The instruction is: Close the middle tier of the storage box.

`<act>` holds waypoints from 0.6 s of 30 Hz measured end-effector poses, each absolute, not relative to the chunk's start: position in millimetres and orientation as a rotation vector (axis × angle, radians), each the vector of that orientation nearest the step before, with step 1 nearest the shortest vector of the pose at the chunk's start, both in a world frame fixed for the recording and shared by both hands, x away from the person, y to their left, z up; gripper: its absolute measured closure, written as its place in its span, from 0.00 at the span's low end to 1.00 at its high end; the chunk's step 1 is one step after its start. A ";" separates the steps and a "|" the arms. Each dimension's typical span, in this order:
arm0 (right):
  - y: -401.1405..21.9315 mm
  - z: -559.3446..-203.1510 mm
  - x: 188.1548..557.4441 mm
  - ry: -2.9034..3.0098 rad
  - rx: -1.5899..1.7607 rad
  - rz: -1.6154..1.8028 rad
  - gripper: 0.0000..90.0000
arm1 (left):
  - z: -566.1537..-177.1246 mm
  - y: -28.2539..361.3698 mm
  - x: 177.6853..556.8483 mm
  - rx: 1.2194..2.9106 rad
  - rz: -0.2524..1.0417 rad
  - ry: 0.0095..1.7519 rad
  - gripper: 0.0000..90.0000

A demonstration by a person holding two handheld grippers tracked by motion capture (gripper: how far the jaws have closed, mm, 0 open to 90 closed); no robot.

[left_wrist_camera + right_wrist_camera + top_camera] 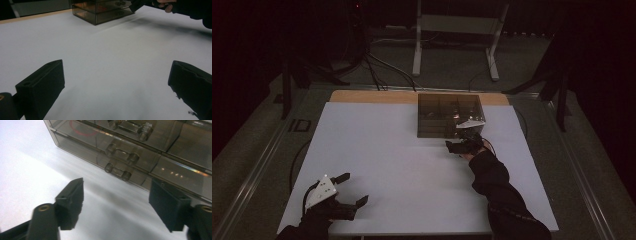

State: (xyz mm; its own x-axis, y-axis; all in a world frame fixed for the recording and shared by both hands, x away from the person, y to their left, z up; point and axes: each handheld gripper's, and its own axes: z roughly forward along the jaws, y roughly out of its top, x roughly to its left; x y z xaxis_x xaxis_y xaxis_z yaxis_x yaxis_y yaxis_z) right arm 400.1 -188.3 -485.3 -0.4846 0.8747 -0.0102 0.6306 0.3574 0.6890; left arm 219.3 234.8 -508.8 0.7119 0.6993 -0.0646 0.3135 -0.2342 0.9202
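Note:
A smoky see-through drawer box [447, 116] stands at the far middle-right of the white table top [402, 160]. My right gripper [458, 145] hovers just in front of the box's near right corner. In the right gripper view this gripper [116, 203] is open with nothing between its jaws. They point at the drawer fronts, where a clear bar handle [119, 153] sits above a lower handle [117, 171]. My left gripper [354, 189] rests near the table's front left edge. It is wide open [116, 85] over bare table.
The box [103, 11] and the right hand [170, 4] appear far off in the left gripper view. Behind the table are a white metal stand [457, 30] and floor cables [377, 67]. A wooden strip [362, 96] borders the table's far edge.

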 end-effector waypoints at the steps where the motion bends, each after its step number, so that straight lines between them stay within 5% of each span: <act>1: -188.3 -485.1 399.9 2.246 1.319 0.891 0.26 | -509.0 233.9 220.0 1.832 0.440 0.792 0.02; 18: -187.7 -470.0 399.4 2.296 1.310 0.896 0.00 | -509.5 230.7 222.2 1.839 0.445 0.798 0.02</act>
